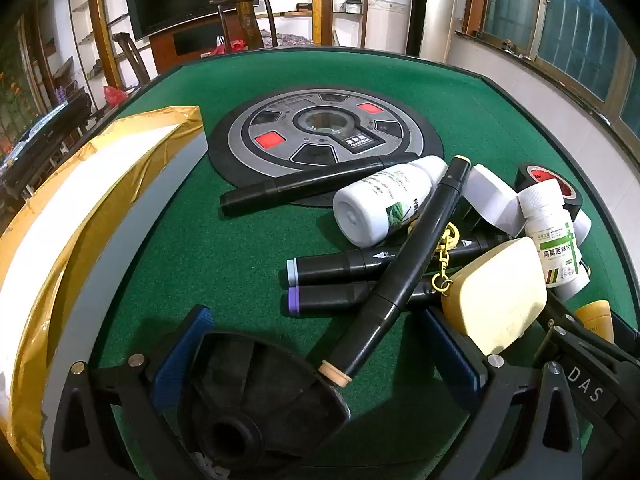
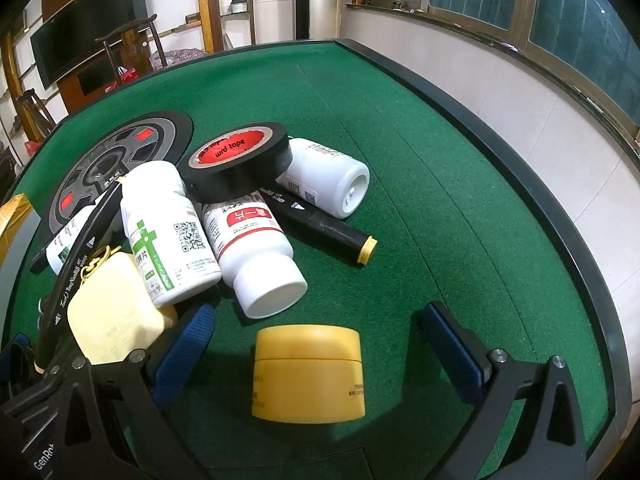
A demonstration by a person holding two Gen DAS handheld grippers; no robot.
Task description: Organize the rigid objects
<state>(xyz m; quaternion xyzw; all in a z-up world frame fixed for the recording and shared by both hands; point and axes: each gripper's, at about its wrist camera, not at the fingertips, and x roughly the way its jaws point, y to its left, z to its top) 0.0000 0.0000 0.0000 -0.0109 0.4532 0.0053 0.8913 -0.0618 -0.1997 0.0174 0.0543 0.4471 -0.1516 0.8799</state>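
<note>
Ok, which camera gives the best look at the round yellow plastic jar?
The right wrist view: the round yellow plastic jar stands whole and unblocked between the open fingers. The left wrist view shows only a sliver behind the other gripper.

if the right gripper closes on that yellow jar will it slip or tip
The yellow jar stands upright on felt, squat and wide, so tipping seems unlikely. Its smooth rounded wall may slide between the pads. It looks like rigid plastic, probably light.
</note>
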